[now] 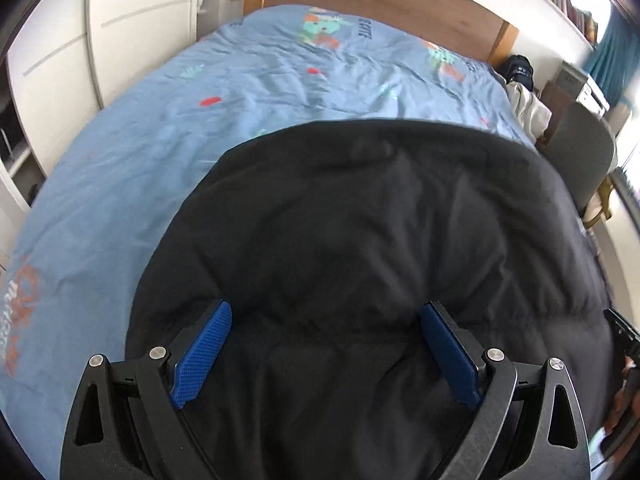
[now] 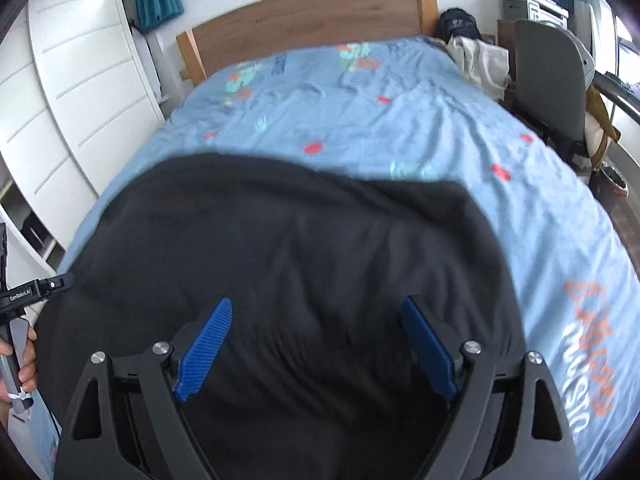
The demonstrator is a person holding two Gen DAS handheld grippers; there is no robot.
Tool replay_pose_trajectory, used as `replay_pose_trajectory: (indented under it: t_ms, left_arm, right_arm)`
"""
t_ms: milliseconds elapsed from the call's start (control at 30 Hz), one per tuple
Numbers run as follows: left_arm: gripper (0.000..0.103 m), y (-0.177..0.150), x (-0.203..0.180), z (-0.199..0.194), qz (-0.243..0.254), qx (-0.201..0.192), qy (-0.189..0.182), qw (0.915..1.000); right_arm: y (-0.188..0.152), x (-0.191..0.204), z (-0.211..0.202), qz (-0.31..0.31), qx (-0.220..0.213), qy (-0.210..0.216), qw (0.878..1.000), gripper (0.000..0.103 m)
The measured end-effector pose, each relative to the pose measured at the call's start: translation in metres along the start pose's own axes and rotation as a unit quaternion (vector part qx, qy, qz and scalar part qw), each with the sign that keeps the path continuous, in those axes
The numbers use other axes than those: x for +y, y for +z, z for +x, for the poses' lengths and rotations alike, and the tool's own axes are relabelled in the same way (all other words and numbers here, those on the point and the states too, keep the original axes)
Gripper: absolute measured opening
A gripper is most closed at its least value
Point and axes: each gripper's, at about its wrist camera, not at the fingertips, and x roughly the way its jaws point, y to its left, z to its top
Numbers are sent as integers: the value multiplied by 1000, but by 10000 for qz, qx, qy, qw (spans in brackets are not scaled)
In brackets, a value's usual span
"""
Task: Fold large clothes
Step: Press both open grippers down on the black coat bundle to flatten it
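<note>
Black padded garment (image 1: 380, 240): spread flat on near half of blue printed duvet (image 1: 140, 152); far edge straight. Left gripper (image 1: 326, 312) and right gripper (image 2: 316, 308): jaws spread, nothing pinched. Far bedding bare to wooden headboard (image 2: 312, 12); wardrobe (image 2: 80, 80) left, chair (image 2: 548, 80) right.

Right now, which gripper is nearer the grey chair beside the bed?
Right. The right gripper hovers over the black jacket on the bed's chair side; the left gripper is over the jacket's far side, toward the wardrobe.
</note>
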Motion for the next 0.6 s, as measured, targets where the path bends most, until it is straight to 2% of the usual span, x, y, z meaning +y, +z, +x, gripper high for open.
replay_pose_trajectory:
  t_ms: [100,233,600]
  left_arm:
    - [95,-12,-2,-6,48,-206,70,9998]
    - [95,-22,-5,-11,124,-471,225,9986]
    - [95,-34,-5,-22,203,-735,448,9961]
  right_arm:
    - [-18,-14,1,167,-14,75,9998,87]
    - [-27,-24,-4,152,-69,-25,9999,87]
    - [-33,-40,-17,274,-84,-388,9988,87]
